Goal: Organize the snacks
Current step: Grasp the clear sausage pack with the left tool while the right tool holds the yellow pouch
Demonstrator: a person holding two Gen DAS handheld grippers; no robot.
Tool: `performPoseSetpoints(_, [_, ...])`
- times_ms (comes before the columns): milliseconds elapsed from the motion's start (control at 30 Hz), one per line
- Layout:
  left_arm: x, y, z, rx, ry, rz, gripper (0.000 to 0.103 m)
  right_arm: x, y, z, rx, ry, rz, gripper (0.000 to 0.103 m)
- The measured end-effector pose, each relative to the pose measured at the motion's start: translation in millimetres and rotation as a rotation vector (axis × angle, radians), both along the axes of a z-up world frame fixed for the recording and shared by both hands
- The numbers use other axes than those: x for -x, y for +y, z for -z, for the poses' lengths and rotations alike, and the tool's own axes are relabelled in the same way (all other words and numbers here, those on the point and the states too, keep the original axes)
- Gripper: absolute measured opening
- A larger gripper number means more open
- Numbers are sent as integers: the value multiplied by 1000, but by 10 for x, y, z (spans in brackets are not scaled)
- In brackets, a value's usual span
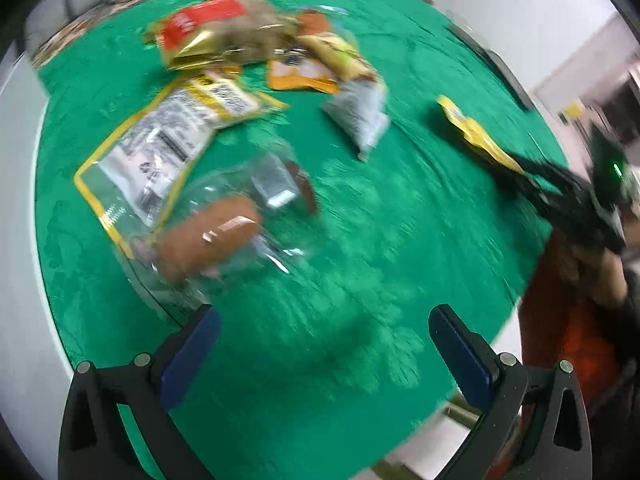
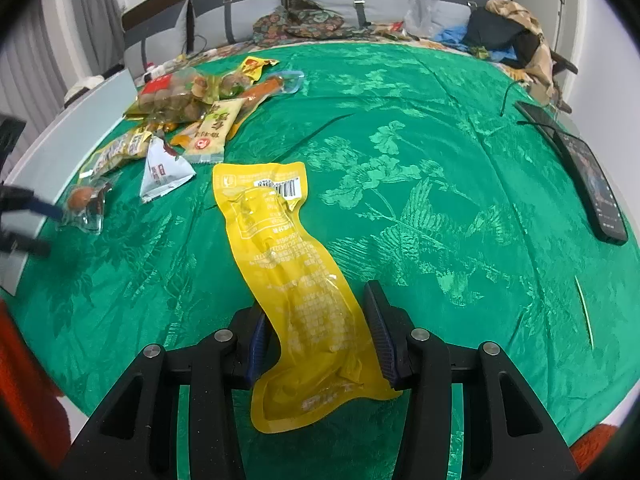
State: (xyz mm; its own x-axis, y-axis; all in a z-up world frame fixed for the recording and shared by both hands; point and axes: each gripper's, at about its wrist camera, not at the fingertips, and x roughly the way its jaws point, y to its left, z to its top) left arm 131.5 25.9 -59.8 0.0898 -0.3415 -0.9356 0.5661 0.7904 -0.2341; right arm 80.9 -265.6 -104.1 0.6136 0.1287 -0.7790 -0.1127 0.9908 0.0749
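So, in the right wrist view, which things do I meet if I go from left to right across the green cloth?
Clear packet with a brown snack → white triangular packet → long yellow packet, between the right tongs → dark phone by the right edge. The heap of snacks at the far left overlaps too much to be put in order.

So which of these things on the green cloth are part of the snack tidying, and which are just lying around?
Part of the job:
- long yellow packet, between the right gripper's pads
- clear sausage packet near the open left gripper
- small white pouch
- heap of mixed snack packets

Just lying about:
- phone at the cloth's far edge
- bundled clothes behind
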Motion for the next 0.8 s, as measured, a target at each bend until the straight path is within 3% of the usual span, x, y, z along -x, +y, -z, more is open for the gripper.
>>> performPoseSetpoints(200, [-83,87,-280,-7,-88,-22,103,2,-3,0,3,0,1,49])
performPoseSetpoints(367, [-393,243,-419,4,-155,-176,103,4,-2,1,1,0,1,49])
performPoseSetpoints(467, [-593,408,-467,49,-178,-285,103,9,-1,1,1,-2,0,49])
performPoseSetpoints(533, [-641,427,-446,48,-193,-304,103,12,0,2,3,-2,1,49])
performPoseSetpoints(700, [-674,208,-280,-15,-226,-189,103,16,2,0,11,-6,-1,49])
performPoseSetpoints(800, [-615,-66,-123,-79,-262,-61,103,19,1,2,14,-10,-2,49])
